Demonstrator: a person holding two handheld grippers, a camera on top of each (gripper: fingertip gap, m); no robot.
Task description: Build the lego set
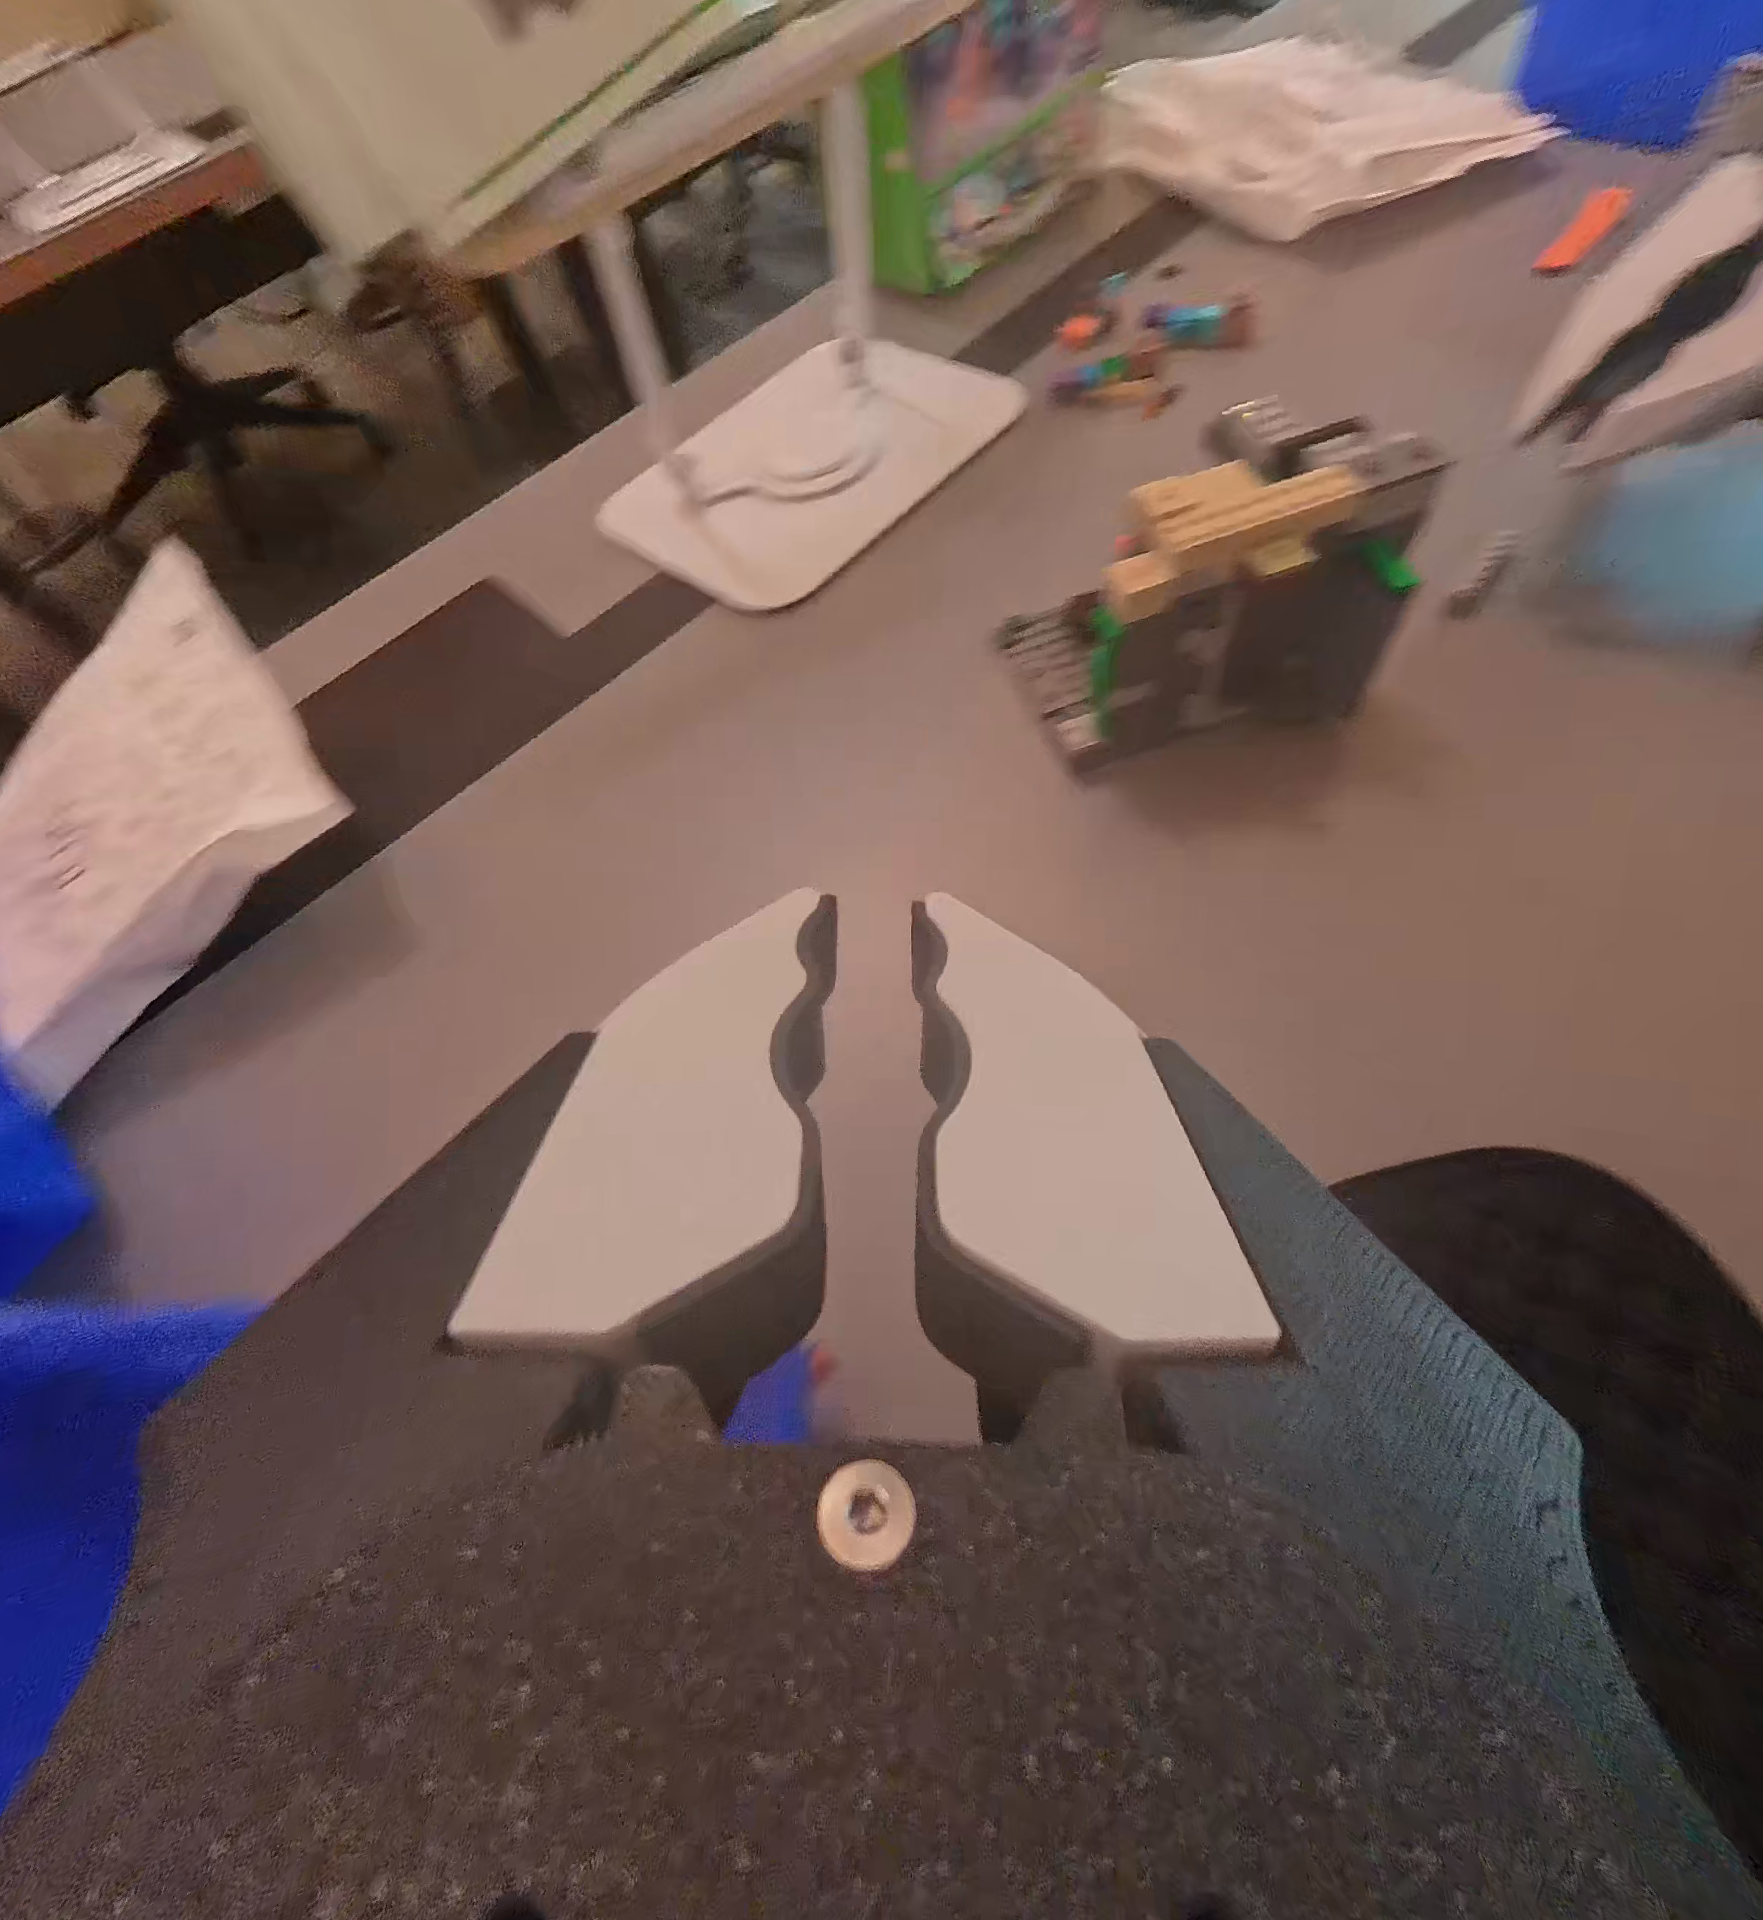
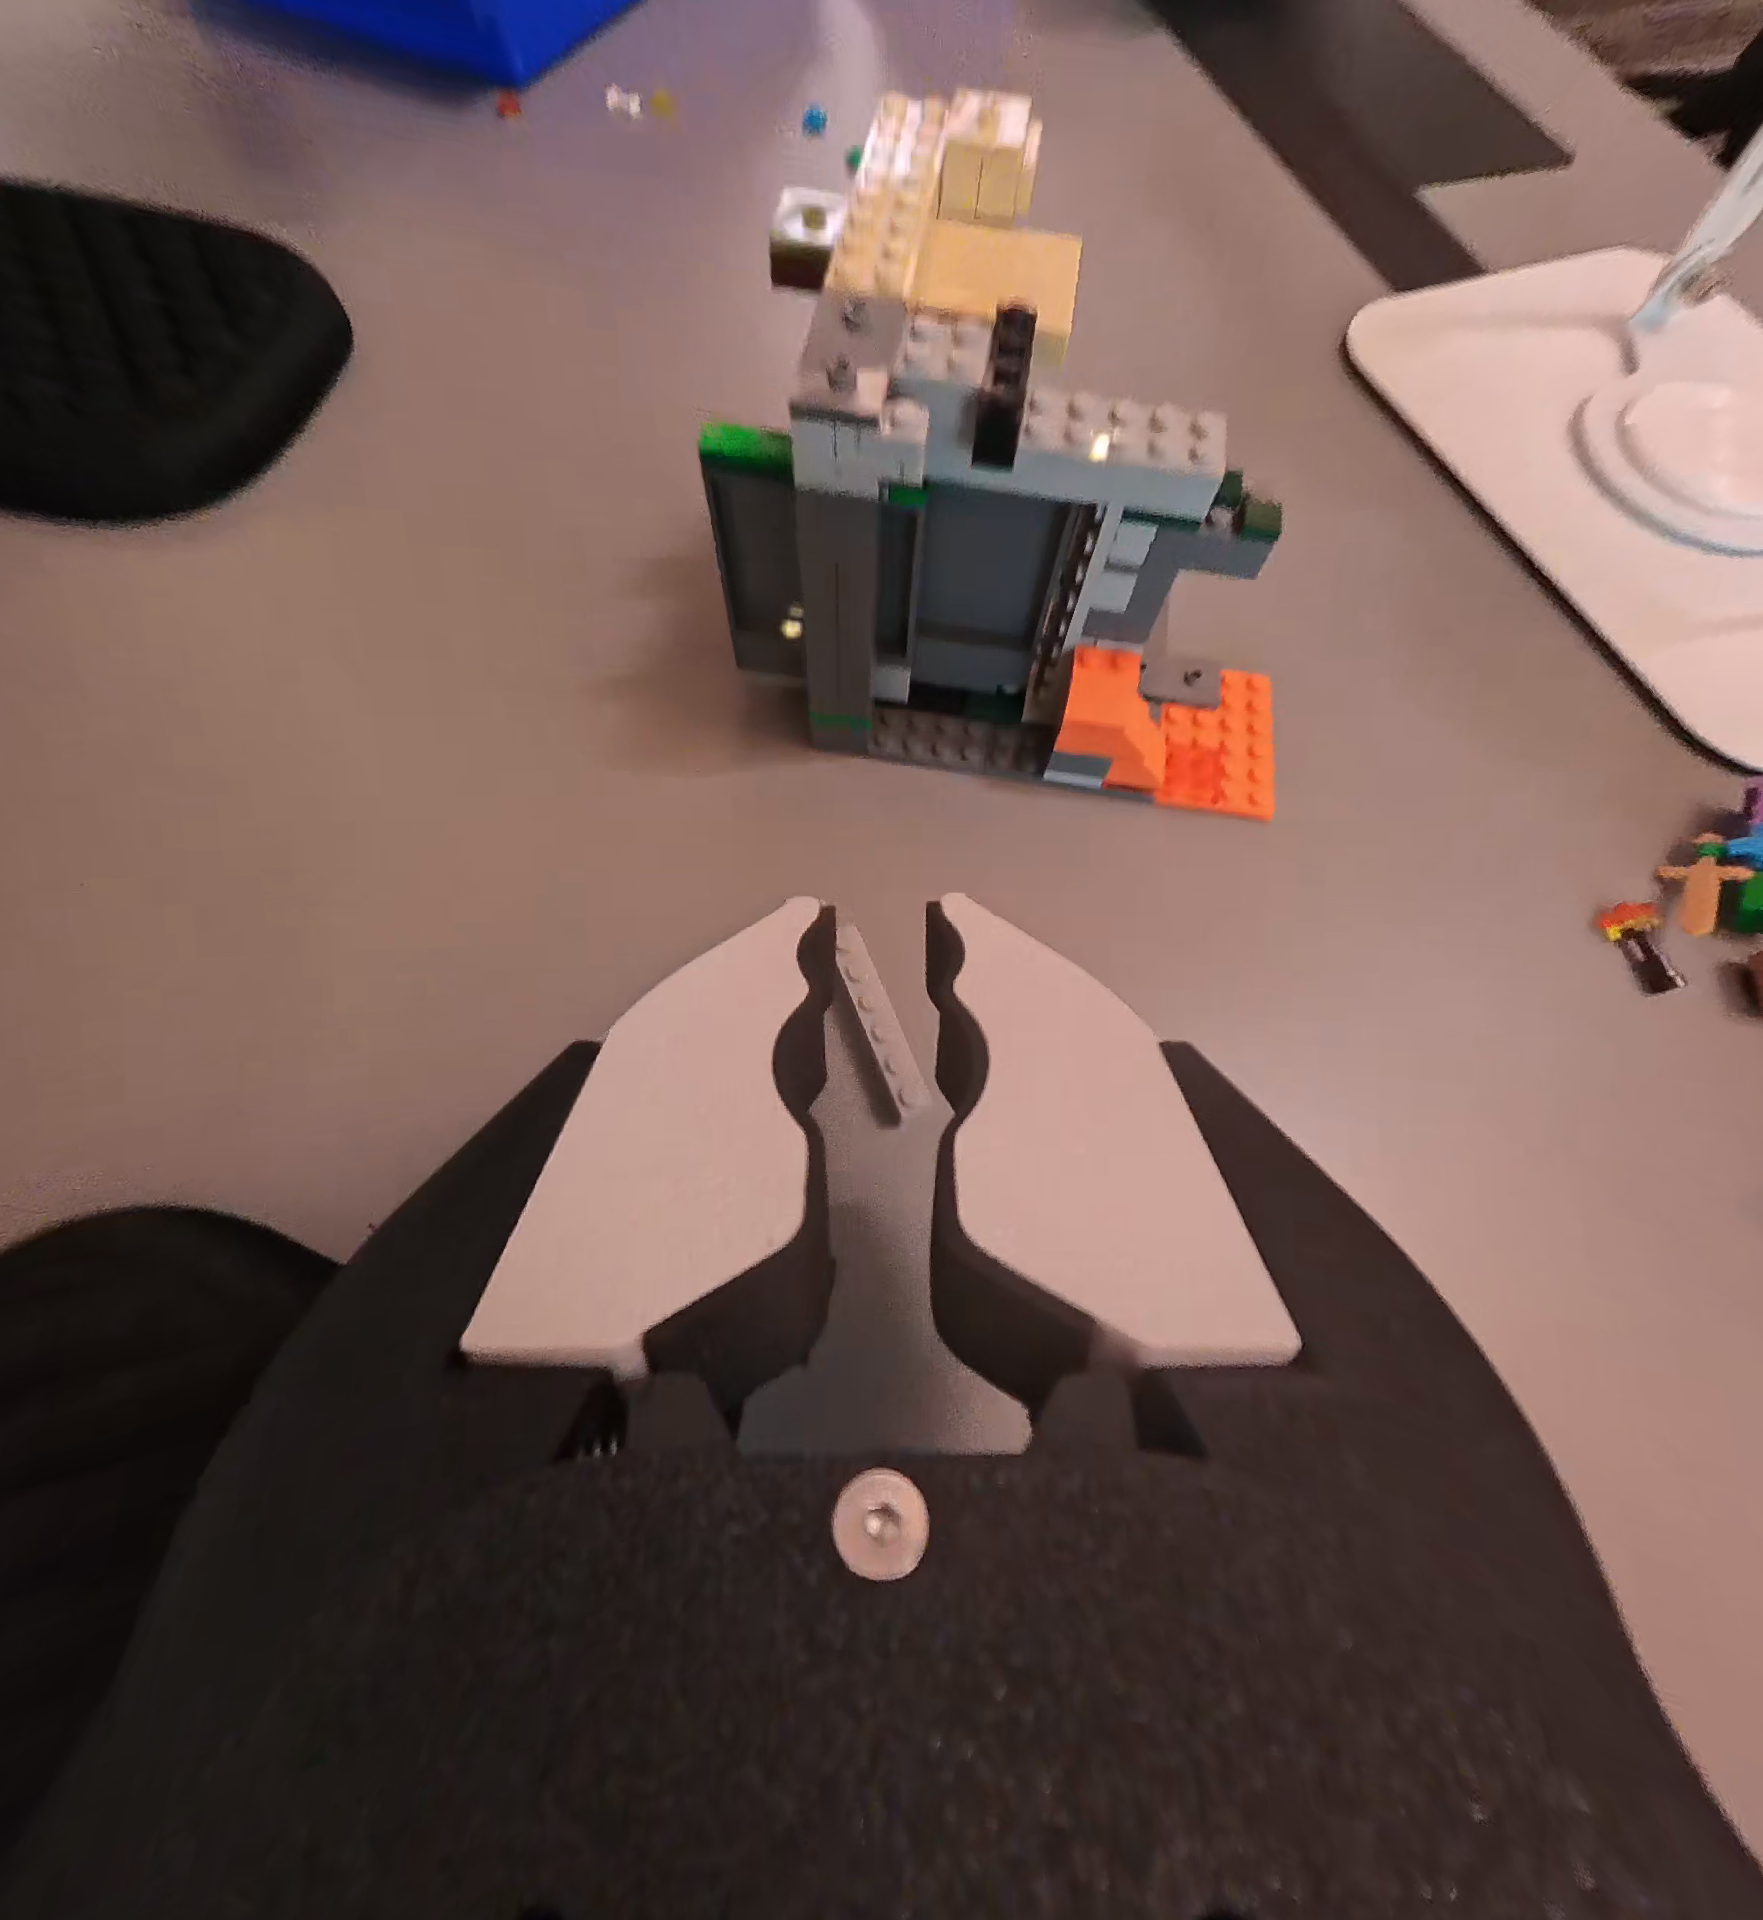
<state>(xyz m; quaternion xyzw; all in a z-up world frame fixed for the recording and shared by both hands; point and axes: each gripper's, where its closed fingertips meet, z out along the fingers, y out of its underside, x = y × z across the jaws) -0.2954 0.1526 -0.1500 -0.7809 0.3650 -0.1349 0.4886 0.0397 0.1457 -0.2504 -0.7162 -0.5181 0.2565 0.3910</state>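
Two grippers over grey table (image 2: 337,831) w/ brick build

Right gripper (image 2: 879,909): a thin grey studded plate (image 2: 879,1023) lies slantwise between its fingers, narrow gap at tips; can't tell if pads press it. Grey/tan/orange brick build (image 2: 970,540) stands ahead, apart. Left gripper (image 1: 874,904): fingers slightly spread, nothing between, bare table beneath; white lamp base (image 1: 815,468) and loose bricks (image 1: 1137,353) farther off

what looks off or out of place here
A thin grey studded plate lies slantwise between the right gripper's fingers, not square to them. Loose small toy pieces lie scattered near the white lamp base.
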